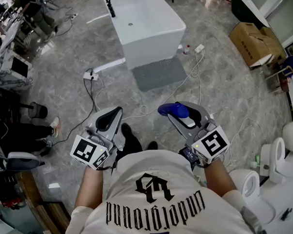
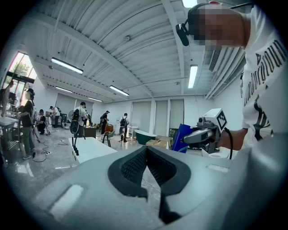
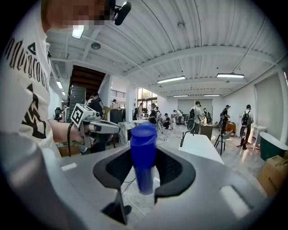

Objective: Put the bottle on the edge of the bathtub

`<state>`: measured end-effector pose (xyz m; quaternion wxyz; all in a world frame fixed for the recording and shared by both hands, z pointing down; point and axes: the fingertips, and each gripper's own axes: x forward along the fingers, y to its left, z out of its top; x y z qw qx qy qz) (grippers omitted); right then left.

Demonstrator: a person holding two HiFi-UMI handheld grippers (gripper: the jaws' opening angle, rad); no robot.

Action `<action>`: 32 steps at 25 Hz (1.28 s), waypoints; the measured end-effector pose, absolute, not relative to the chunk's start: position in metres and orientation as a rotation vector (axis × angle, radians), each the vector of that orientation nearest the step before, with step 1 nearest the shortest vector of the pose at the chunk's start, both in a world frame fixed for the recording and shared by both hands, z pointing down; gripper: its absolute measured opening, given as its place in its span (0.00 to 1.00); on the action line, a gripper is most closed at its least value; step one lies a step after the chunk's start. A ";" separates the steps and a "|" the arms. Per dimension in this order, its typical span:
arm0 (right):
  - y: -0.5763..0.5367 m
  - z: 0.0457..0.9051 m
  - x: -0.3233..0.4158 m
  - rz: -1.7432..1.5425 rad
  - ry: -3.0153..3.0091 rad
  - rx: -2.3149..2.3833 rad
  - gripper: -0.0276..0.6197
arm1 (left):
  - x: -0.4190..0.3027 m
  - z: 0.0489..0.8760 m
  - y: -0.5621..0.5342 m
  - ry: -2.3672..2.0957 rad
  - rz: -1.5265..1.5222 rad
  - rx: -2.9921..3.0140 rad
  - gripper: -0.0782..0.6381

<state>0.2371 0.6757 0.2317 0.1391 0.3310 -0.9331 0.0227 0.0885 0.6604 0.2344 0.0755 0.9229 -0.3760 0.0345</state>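
Right gripper (image 3: 144,156) clamps the blue bottle (image 3: 143,137) upright, seemingly for carrying to the bathtub (image 1: 155,49) well ahead; left gripper (image 1: 111,118) hangs empty, jaws together.

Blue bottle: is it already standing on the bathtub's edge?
No, the blue bottle is clamped in the right gripper, well short of the bathtub.
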 end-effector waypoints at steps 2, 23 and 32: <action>0.675 0.235 0.238 0.069 -2.696 0.961 0.28 | 0.089 0.237 0.660 -1.125 0.105 2.770 0.12; 0.555 0.237 0.147 0.081 -2.695 0.955 0.28 | -0.013 0.256 0.555 -1.153 0.082 2.735 0.12; 0.485 0.224 0.067 0.066 -2.676 1.004 0.28 | -0.080 0.238 0.486 -1.066 0.092 2.794 0.12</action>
